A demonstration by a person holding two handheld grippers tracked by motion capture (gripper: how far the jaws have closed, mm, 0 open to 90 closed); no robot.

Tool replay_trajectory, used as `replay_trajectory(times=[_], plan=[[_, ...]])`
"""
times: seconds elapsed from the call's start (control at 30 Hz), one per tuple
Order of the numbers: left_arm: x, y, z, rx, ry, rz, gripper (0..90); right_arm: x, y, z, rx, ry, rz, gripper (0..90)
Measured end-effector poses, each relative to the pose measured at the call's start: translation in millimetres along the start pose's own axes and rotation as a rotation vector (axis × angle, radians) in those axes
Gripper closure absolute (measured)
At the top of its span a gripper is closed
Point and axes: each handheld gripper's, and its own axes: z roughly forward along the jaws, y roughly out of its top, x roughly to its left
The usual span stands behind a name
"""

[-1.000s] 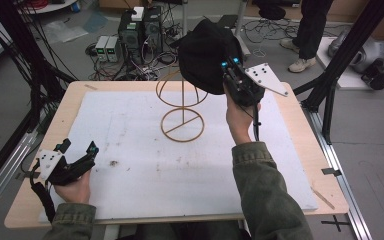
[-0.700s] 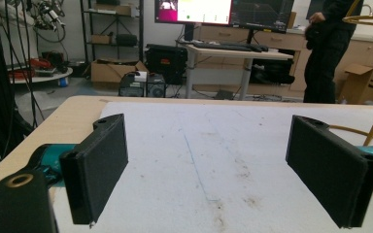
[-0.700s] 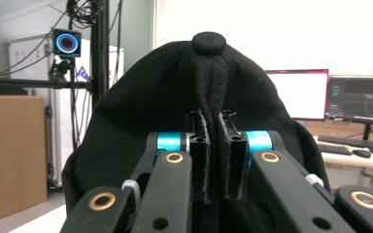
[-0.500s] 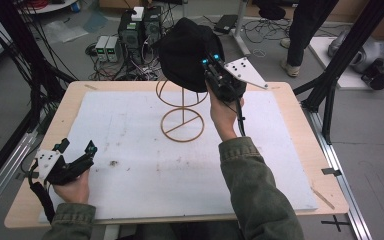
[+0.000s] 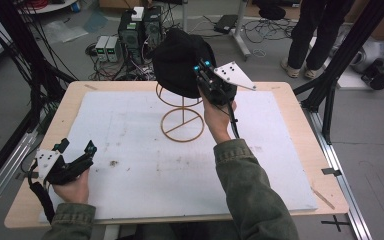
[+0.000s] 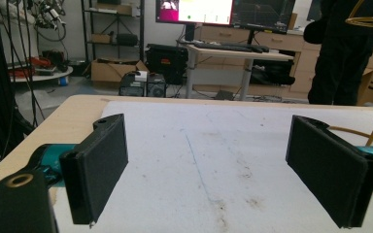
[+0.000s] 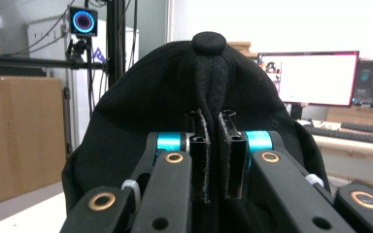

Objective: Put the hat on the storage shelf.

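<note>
A black cap (image 5: pixel 179 59) hangs from my right gripper (image 5: pixel 200 68), which is shut on a fold of its fabric. In the right gripper view the jaws pinch that fold of the cap (image 7: pixel 141 107) tightly, just below the cap's top button. The cap hovers over the upper ring of a gold wire stand (image 5: pixel 182 125) at the back middle of the table. It hides most of that ring. My left gripper (image 5: pixel 75 148) rests near the front left corner, open, with nothing between its black pads (image 6: pixel 102 165). A piece of the wire stand (image 6: pixel 369 22) shows at the top right of the left gripper view.
A white sheet (image 5: pixel 130 165) covers the wooden table (image 5: pixel 300 125). Black frame posts stand at both sides, and computers and cables sit on the floor behind. A person (image 5: pixel 312 35) stands beyond the far right corner.
My right gripper has carried the cap leftward and slightly down, from right of the stand to over its upper ring. The left gripper has stayed where it was.
</note>
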Motion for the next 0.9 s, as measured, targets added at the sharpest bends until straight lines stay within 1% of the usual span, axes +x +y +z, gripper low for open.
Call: replay_trajectory(times=[0.03,0.1,0.2,0.33,0.47,0.53,0.6,0.9], plan=[[0.0,0.0,0.0,0.000,0.000,0.000,15.5,0.0,0.0,0.0,0.000,0.000,0.000,85.6],[0.2,0.0,0.1,0.002,-0.001,0.002,15.4,0.1,-5.7,1.5,0.022,0.006,-0.001,85.6],[0.3,-0.3,0.6,0.003,-0.002,0.000,15.4,0.7,-9.0,2.8,0.031,0.013,0.001,85.5],[0.2,-0.2,0.7,0.004,-0.002,0.001,15.4,1.0,-11.2,4.9,0.050,0.018,-0.002,85.5],[0.7,-0.3,0.7,0.006,-0.001,0.001,15.4,1.1,-12.0,5.7,0.055,0.021,-0.002,85.5],[1.0,-0.2,0.6,0.009,-0.002,0.001,15.5,0.7,-12.7,6.7,0.066,0.023,-0.001,85.5],[1.1,-0.2,0.9,0.008,-0.001,0.000,15.5,0.3,-14.5,8.2,0.089,0.028,0.001,85.4],[2.6,-0.6,1.2,0.010,0.002,-0.007,15.5,0.1,-18.3,11.7,0.126,0.041,0.003,85.0]])
